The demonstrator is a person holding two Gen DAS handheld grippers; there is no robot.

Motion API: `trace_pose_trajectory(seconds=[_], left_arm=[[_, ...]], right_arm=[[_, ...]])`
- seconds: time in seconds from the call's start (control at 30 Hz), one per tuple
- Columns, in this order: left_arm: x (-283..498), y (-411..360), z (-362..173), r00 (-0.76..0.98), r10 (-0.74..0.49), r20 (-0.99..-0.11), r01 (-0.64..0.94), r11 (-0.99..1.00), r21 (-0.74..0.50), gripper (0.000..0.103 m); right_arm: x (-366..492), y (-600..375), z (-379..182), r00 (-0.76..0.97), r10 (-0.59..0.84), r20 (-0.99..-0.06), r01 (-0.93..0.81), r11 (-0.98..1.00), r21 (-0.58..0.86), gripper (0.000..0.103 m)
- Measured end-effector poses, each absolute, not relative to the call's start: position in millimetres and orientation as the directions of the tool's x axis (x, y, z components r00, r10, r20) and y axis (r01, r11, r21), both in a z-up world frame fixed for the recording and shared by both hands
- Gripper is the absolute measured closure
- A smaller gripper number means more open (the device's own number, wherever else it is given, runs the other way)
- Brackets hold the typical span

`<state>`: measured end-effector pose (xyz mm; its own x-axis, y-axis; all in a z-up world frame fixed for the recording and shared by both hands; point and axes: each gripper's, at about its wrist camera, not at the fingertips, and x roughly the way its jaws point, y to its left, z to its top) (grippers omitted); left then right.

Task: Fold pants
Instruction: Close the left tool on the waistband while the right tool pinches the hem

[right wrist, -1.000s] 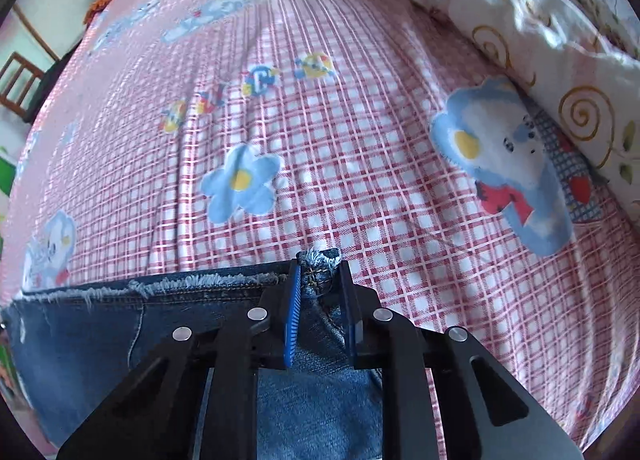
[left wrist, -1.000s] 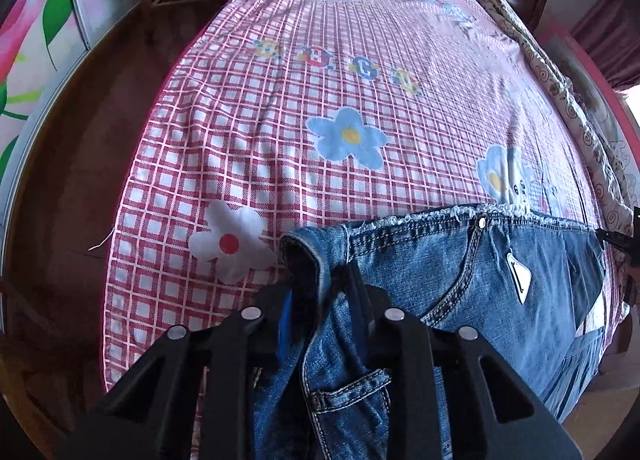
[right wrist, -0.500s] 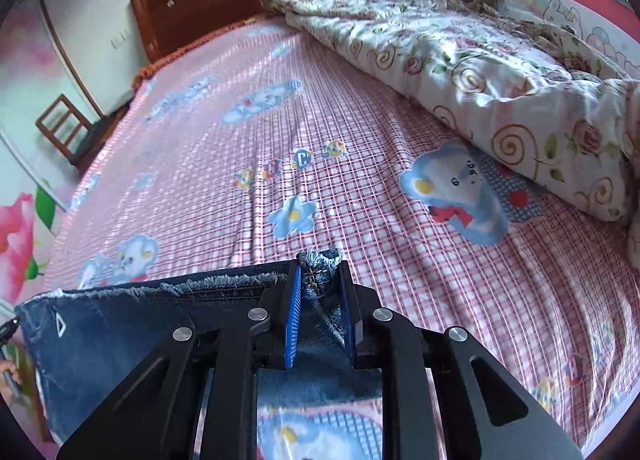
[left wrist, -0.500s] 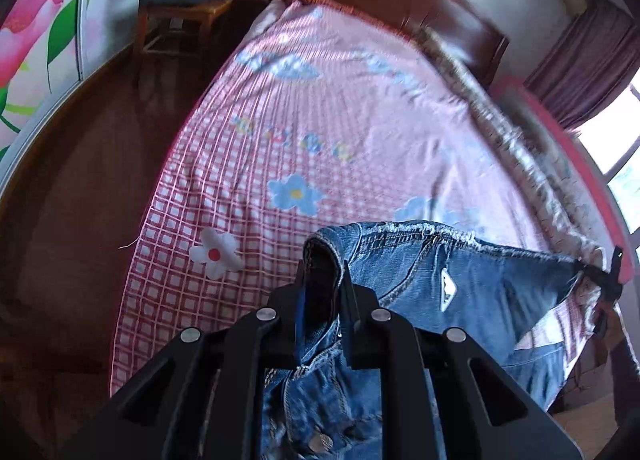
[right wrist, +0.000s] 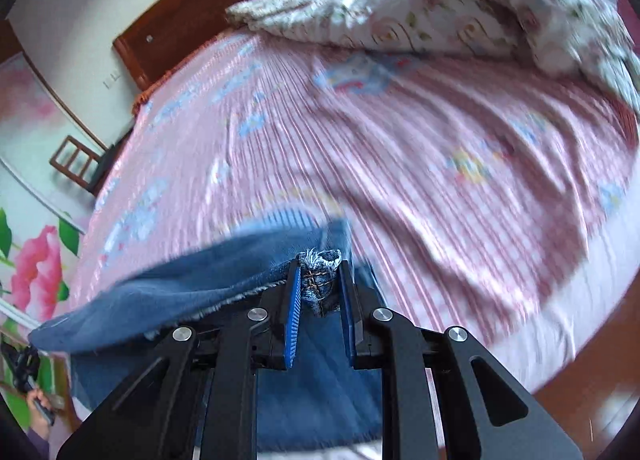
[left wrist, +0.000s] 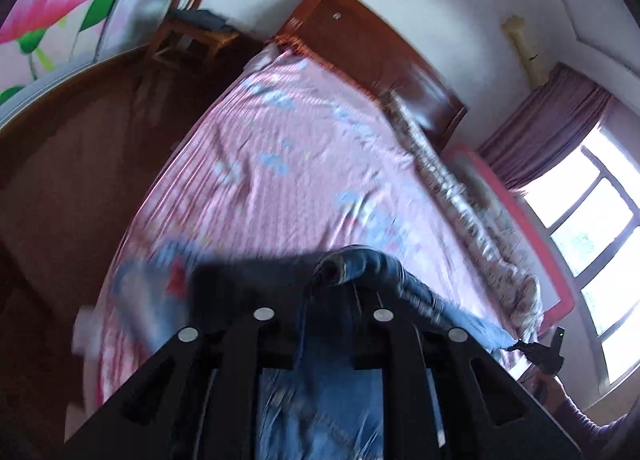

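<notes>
Step in hand: the denim pants (right wrist: 192,288) hang lifted between the two grippers above the bed (right wrist: 400,164), and both views are smeared with motion; I judge this to be the carry or shake-out before laying them down for a fold.
How to do it well: keep both held corners level and the edge between them taut, so the cloth lands flat on the pink checked sheet in the middle of the frame, clear of the floral quilt (right wrist: 440,16) at the upper right.
Left gripper (left wrist: 332,280): fingers narrow, clamped on a rolled bunch of the denim at lower centre of the left wrist view; the cloth runs down between the arms and off toward the lower right.
Right gripper (right wrist: 320,284): blue-padded fingers narrow, pinching a frayed, stitched corner at lower centre of the right wrist view; the rest stretches toward the lower left.
Risk: a swing with a small bite may slip the frayed corner free.
Room: wooden headboard (left wrist: 360,44) upper centre, chair (left wrist: 188,20) upper left.
</notes>
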<state>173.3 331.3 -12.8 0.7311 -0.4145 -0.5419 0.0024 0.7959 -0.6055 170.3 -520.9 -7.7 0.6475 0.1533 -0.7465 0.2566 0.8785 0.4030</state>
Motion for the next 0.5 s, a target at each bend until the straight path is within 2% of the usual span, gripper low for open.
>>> trace_pose_trajectory(seconds=[0.07, 0.1, 0.13, 0.2, 0.23, 0.27, 0.37, 0.43, 0.5], left_arm=[[156.7, 334.4, -39.1, 0.686, -0.385, -0.617, -0.085, 0.8, -0.594, 0.082], [142.8, 340.7, -53.2, 0.671, -0.327, -0.665, -0.163, 0.81, -0.563, 0.082], [133.3, 348.0, -62.5, 0.672, -0.312, -0.672, -0.208, 0.791, -0.575, 0.079], [106.4, 364.0, -69.2, 0.707, -0.246, -0.663, -0.299, 0.746, -0.595, 0.055], [93.9, 368.2, -67.0, 0.726, -0.211, -0.654, -0.328, 0.73, -0.6, 0.04], [85.3, 370.4, -65.5, 0.745, -0.208, -0.634, -0.332, 0.709, -0.623, 0.028], [64.6, 365.6, -59.9, 0.794, -0.229, -0.563, -0.329, 0.616, -0.716, 0.009], [65.0, 349.7, -65.9, 0.801, -0.312, -0.511, -0.298, 0.533, -0.792, 0.003], [71.8, 338.6, -72.9, 0.801, -0.361, -0.477, -0.295, 0.456, -0.84, 0.003]], right_arm=[[153.0, -519.2, -33.5, 0.611, 0.155, -0.777, 0.293, 0.867, 0.403, 0.083], [145.4, -517.8, -48.2, 0.564, 0.139, -0.814, 0.323, 0.87, 0.372, 0.074], [138.0, -516.0, -54.7, 0.546, 0.112, -0.83, 0.344, 0.873, 0.344, 0.062], [118.6, -515.2, -57.3, 0.562, 0.108, -0.82, 0.38, 0.847, 0.371, 0.062], [109.6, -515.0, -53.9, 0.582, 0.104, -0.807, 0.398, 0.828, 0.394, 0.062], [99.6, -514.5, -49.4, 0.616, 0.121, -0.778, 0.407, 0.797, 0.446, 0.062], [78.8, -505.0, -45.4, 0.714, 0.273, -0.644, 0.35, 0.658, 0.667, 0.062], [70.3, -489.2, -47.9, 0.753, 0.347, -0.559, 0.306, 0.567, 0.765, 0.052], [67.4, -466.3, -53.7, 0.757, 0.403, -0.515, 0.277, 0.515, 0.811, 0.052]])
